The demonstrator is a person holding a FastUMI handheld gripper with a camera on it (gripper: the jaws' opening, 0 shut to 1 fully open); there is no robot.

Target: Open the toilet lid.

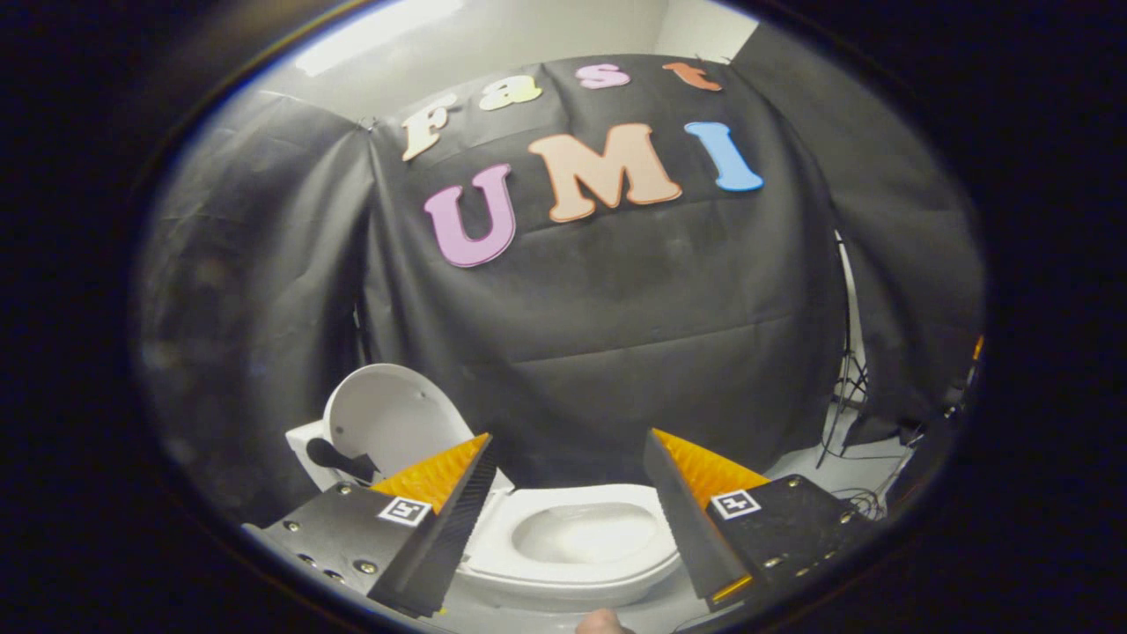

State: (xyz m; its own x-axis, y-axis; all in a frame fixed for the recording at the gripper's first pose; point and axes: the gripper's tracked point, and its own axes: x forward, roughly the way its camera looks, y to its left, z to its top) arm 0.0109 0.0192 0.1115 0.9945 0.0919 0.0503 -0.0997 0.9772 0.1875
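Gripper (568, 440) fingers are held wide apart, with nothing clamped between them. Beyond and between the fingers, the toilet (572, 546) is seen from above — its seat is down and the bowl is exposed. The toilet lid (392, 418) is raised upright behind the left finger, against the black cloth wall (616, 352).

toilet lid (394, 417) upright behind the bowl (577, 537); bowl beyond and between the parted fingers (475, 458)
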